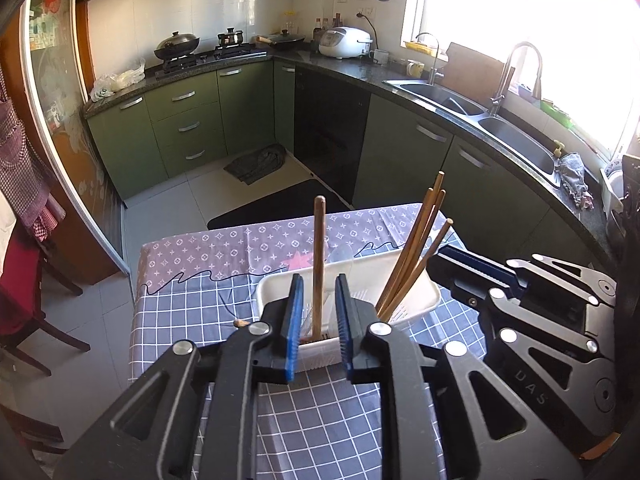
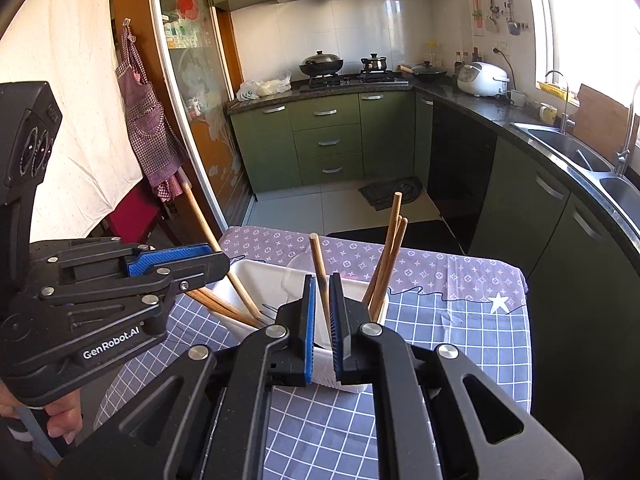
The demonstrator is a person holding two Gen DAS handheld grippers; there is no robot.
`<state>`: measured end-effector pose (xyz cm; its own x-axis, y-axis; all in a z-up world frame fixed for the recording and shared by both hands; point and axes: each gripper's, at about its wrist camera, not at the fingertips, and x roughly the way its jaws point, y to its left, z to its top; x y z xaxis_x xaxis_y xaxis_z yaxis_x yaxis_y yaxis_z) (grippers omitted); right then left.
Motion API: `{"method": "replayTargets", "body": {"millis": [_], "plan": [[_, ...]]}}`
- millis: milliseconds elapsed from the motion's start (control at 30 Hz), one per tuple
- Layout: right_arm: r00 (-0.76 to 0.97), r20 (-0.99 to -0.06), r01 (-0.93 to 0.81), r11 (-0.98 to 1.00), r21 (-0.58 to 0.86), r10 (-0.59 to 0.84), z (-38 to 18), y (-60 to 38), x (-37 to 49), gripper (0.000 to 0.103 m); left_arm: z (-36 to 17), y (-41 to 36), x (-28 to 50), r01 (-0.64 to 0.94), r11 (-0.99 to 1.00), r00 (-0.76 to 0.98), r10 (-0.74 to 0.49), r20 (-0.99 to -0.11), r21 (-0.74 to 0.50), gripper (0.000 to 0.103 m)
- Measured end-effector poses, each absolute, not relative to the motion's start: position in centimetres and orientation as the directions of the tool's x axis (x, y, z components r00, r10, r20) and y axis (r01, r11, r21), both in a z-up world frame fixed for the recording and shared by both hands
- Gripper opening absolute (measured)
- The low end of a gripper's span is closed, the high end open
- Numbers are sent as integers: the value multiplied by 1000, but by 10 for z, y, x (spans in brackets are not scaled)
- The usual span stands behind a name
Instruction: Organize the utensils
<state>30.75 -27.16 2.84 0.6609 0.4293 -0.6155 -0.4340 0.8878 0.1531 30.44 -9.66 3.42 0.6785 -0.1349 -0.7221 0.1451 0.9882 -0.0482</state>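
A white plastic utensil basket point(image 1: 400, 304) stands on the checked tablecloth; it also shows in the right wrist view point(image 2: 256, 284). Several wooden chopsticks point(image 1: 416, 248) lean in its right part. My left gripper point(image 1: 319, 292) is part open around one upright wooden chopstick point(image 1: 319, 256), with a gap on each side. My right gripper point(image 2: 322, 292) has its blue pads narrowly around another chopstick point(image 2: 320, 264) standing in the basket; more chopsticks point(image 2: 390, 256) lean to its right. A clear plastic spoon point(image 1: 340, 254) rests at the basket's far side.
The small table point(image 1: 200, 264) has a purple and checked cloth point(image 2: 460, 320). Its far edge drops to the kitchen floor. Green cabinets, a stove and a sink point(image 1: 512, 136) line the walls. A red chair point(image 1: 20, 292) stands left of the table.
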Motion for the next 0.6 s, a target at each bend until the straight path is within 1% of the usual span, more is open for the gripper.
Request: {"method": "replayTargets", "body": {"millis": [100, 133, 167, 200, 233, 267, 300, 333, 367, 400, 433, 467, 567, 600], "plan": [[684, -582, -440, 885, 153, 441, 41, -280, 288, 11, 44, -93, 290, 150, 987, 709, -152, -689, -63, 29], [693, -569, -441, 884, 153, 444, 46, -283, 279, 12, 48, -91, 283, 150, 986, 721, -159, -675, -72, 40], [704, -554, -440, 885, 152, 445, 49, -287, 268, 14, 52, -88, 274, 150, 985, 735, -168, -657, -85, 55], [716, -538, -439, 886, 150, 445, 52, -291, 256, 17, 55, -86, 263, 151, 984, 751, -176, -637, -94, 64], [727, -523, -436, 888, 148, 444, 54, -297, 244, 23, 57, -83, 252, 152, 983, 766, -180, -618, -98, 75], [736, -512, -434, 889, 147, 443, 56, -303, 232, 28, 57, -80, 240, 148, 984, 780, -175, -601, -94, 83], [744, -502, -430, 891, 145, 440, 55, -309, 219, 32, 54, -78, 227, 143, 986, 791, -166, -588, -87, 86], [755, -493, -422, 895, 142, 434, 53, -315, 205, 40, 50, -75, 215, 142, 986, 797, -166, -581, -87, 90], [763, -485, -416, 899, 138, 427, 49, -322, 191, 48, 45, -72, 202, 147, 985, 798, -172, -578, -90, 90], [769, -479, -411, 901, 136, 423, 44, -327, 177, 52, 38, -69, 190, 146, 985, 799, -170, -577, -88, 91], [773, -475, -407, 904, 135, 419, 39, -332, 164, 61, 31, -67, 178, 142, 986, 801, -164, -575, -85, 92], [778, -470, -403, 905, 138, 418, 34, -337, 151, 73, 24, -64, 166, 140, 987, 804, -162, -573, -83, 92], [789, -458, -390, 910, 143, 410, 17, -346, 114, 88, 5, -58, 130, 123, 990, 815, -142, -562, -72, 92], [796, -454, -381, 914, 140, 401, 13, -348, 103, 91, 0, -56, 118, 121, 990, 818, -141, -557, -74, 92]]}}
